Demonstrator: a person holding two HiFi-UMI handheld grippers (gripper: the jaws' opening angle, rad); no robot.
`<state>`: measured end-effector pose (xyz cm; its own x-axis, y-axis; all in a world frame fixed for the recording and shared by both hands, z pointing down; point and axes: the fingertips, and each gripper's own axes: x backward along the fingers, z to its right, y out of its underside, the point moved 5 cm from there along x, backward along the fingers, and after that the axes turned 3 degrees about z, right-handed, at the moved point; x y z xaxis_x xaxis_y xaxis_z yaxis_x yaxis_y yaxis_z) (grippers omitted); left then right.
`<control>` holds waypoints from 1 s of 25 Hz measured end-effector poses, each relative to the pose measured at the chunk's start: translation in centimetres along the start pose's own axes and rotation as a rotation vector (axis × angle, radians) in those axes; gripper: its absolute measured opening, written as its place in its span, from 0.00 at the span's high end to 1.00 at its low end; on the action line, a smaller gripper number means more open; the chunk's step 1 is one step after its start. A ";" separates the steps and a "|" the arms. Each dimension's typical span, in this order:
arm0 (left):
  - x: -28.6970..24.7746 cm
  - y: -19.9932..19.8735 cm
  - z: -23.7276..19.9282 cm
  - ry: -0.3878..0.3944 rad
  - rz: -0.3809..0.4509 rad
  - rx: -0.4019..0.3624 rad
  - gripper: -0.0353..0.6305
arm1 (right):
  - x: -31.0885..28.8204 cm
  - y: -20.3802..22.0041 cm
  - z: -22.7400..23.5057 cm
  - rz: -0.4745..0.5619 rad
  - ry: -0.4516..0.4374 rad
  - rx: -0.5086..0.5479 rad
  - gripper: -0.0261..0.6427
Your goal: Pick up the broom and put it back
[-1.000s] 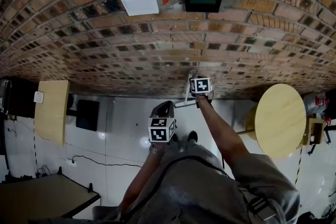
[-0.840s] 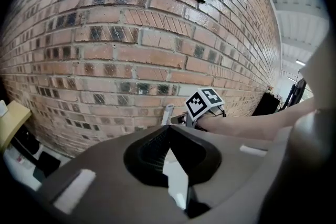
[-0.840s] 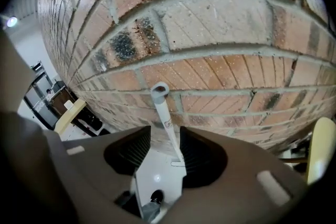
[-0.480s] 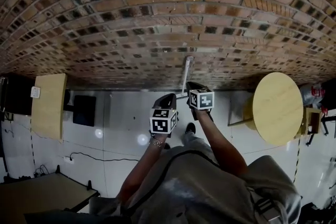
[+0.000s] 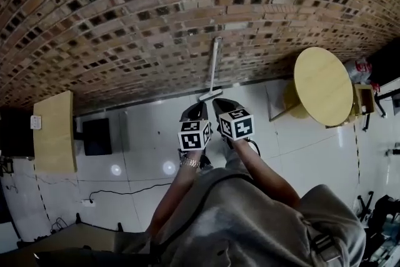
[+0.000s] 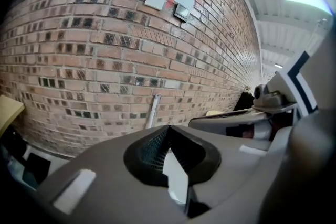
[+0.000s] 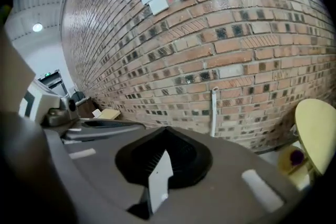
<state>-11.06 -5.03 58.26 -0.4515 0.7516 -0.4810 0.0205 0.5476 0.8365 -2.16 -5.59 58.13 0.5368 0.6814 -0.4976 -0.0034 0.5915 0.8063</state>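
The broom (image 5: 214, 65) stands almost upright against the brick wall (image 5: 125, 22), its pale handle running up the bricks and its head resting on the floor (image 5: 144, 134) at the wall's foot. We judge that it leans there so the wall takes its weight and the bristle end keeps it from sliding. That looks like its put-away spot.

Both tools hang side by side in front of us, with the broom at twelve o'clock from them and clearly apart from both. The left tool (image 5: 194, 112) has its jaws pressed together on nothing; its own view shows the tips meeting, with only bricks and the handle beyond. The right tool (image 5: 220, 105) is likewise pressed together and empty, and nothing sits between its tips.

A round yellow surface (image 5: 323, 85) stands at about two o'clock from the tools, well away from the broom.

With the broom propped unaided and neither tool touching it, we judge the task to be finished, or all but finished.
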 end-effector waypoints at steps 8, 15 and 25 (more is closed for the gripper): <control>2.3 1.1 3.7 0.062 0.015 -0.034 0.95 | 4.7 1.9 -1.9 -0.009 0.047 0.025 0.96; 2.3 -0.7 5.7 0.014 0.059 -0.057 0.95 | 6.1 0.7 -0.9 0.022 0.041 0.024 0.96; 0.6 -1.6 8.6 0.030 0.064 -0.067 0.95 | 7.7 -0.4 2.4 0.050 0.042 0.006 0.96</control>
<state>-3.68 -2.31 54.37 -0.4778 0.7720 -0.4191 -0.0093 0.4726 0.8812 4.00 -1.63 54.81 0.4998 0.7276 -0.4699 -0.0242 0.5540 0.8322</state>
